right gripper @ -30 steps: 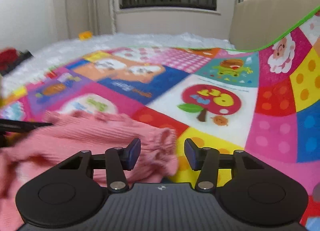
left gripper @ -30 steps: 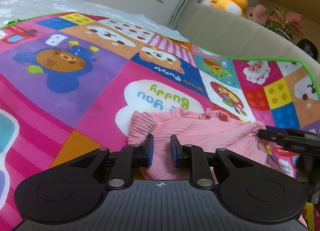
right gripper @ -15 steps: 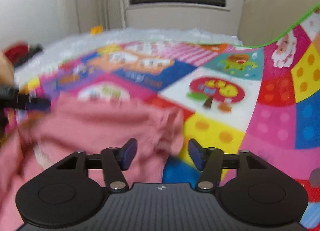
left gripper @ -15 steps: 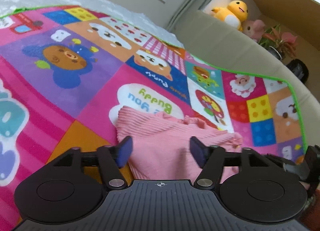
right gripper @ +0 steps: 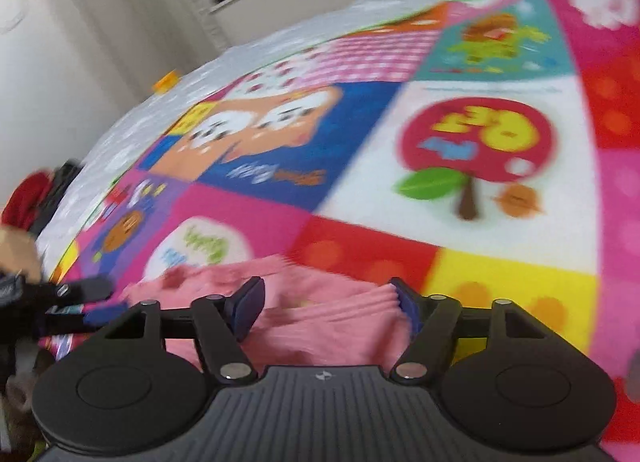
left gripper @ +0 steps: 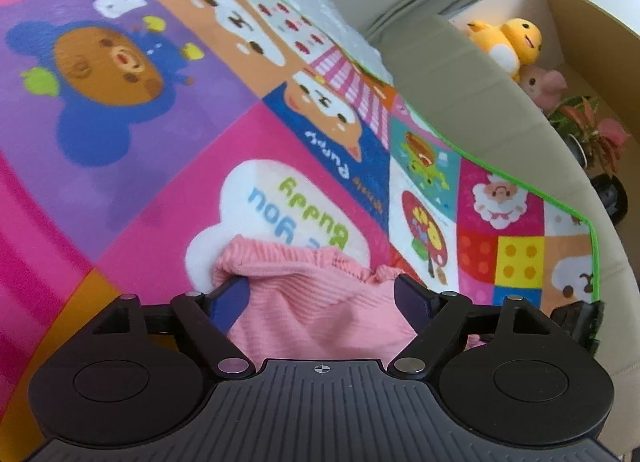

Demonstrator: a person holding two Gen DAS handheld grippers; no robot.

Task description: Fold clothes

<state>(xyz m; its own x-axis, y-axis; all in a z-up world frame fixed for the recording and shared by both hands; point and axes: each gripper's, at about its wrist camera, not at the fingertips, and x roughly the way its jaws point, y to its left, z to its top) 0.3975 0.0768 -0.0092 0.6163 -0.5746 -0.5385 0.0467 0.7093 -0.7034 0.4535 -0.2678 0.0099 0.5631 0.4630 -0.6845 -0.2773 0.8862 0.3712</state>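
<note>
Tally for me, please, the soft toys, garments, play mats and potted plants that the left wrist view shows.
Soft toys: 2, the yellow duck and the pink plush
Garments: 1, the pink ribbed garment
Play mats: 1, the cartoon play mat
Potted plants: 1, the potted plant
Total: 5

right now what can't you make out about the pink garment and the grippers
- Pink ribbed garment: near part hidden behind the left gripper body, left wrist view; garment type unclear.
- Right wrist view: motion blur smears the folds beside the right gripper.
- Whether the open jaws touch cloth: cannot tell.

Both wrist views look low across one play mat [left gripper: 168, 166]; close.
</note>
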